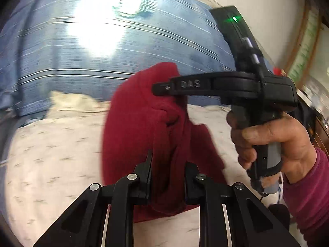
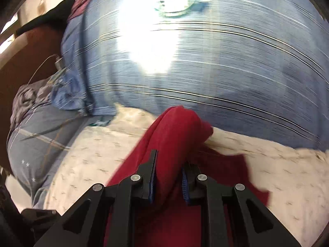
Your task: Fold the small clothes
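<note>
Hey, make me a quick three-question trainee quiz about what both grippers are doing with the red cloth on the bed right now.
1. True or false: the left gripper and the right gripper each have the dark red knitted garment between their fingers.
2. Multiple choice: the garment hangs over which surface? A) wooden table B) cream patterned bedsheet C) tiled floor
3. Fill in: behind the garment lies a blue ______ blanket with thin pale lines.

Key: 1 true; 2 B; 3 striped.
</note>
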Demonstrator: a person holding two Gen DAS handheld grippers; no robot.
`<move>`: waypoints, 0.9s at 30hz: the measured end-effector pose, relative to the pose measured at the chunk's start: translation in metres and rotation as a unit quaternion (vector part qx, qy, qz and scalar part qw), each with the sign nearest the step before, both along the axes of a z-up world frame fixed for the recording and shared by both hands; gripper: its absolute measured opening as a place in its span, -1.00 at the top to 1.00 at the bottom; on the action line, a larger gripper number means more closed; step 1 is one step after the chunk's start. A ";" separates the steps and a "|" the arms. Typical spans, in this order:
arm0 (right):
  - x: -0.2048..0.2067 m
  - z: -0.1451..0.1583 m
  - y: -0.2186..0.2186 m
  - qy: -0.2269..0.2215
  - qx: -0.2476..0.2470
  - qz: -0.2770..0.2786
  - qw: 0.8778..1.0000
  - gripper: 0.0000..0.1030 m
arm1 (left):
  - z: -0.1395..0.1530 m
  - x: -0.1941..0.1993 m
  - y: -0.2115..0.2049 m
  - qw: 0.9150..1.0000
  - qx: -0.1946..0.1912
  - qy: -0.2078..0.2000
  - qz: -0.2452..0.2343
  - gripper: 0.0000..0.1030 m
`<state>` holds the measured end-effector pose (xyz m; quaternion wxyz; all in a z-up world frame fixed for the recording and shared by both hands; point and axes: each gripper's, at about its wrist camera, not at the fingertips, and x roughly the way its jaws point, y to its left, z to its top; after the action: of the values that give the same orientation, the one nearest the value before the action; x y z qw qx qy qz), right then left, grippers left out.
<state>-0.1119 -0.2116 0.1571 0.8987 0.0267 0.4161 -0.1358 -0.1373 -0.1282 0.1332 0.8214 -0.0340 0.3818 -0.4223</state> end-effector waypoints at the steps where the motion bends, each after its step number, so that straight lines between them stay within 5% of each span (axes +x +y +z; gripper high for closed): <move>1: -0.008 0.001 -0.011 -0.001 0.003 -0.012 1.000 0.62 | -0.001 -0.005 -0.013 1.000 0.003 0.001 -0.010 0.62; 7: -0.038 -0.043 -0.075 0.029 0.031 -0.083 0.996 0.57 | -0.040 -0.022 -0.080 0.997 0.047 0.042 -0.044 0.56; 9: -0.044 -0.058 -0.090 0.038 0.050 -0.108 0.992 0.28 | -0.050 -0.025 -0.092 0.995 0.064 0.050 -0.053 0.38; 13: -0.071 -0.049 -0.094 0.006 0.083 -0.126 0.989 0.11 | -0.028 -0.043 -0.076 0.994 0.052 0.037 -0.092 -0.31; 18: -0.114 -0.021 -0.063 -0.031 0.082 -0.098 0.991 -0.19 | 0.002 -0.049 -0.024 0.995 0.076 -0.033 -0.047 -0.32; 25: -0.117 -0.036 -0.016 -0.011 0.076 -0.036 0.996 -0.07 | -0.009 -0.035 -0.010 0.990 0.132 -0.018 0.046 -0.31; 26: -0.114 -0.045 -0.012 0.004 0.057 -0.035 0.998 0.11 | -0.010 -0.038 -0.011 0.990 0.136 -0.008 0.045 -0.31; 27: -0.116 -0.053 -0.010 0.015 0.041 -0.042 0.998 0.55 | -0.018 -0.035 -0.014 0.989 0.142 -0.001 0.043 -0.31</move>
<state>-0.2278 -0.2220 0.1043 0.8842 0.0790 0.4329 -0.1566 -0.1725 -0.1426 0.1153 0.8357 0.0672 0.4354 -0.3278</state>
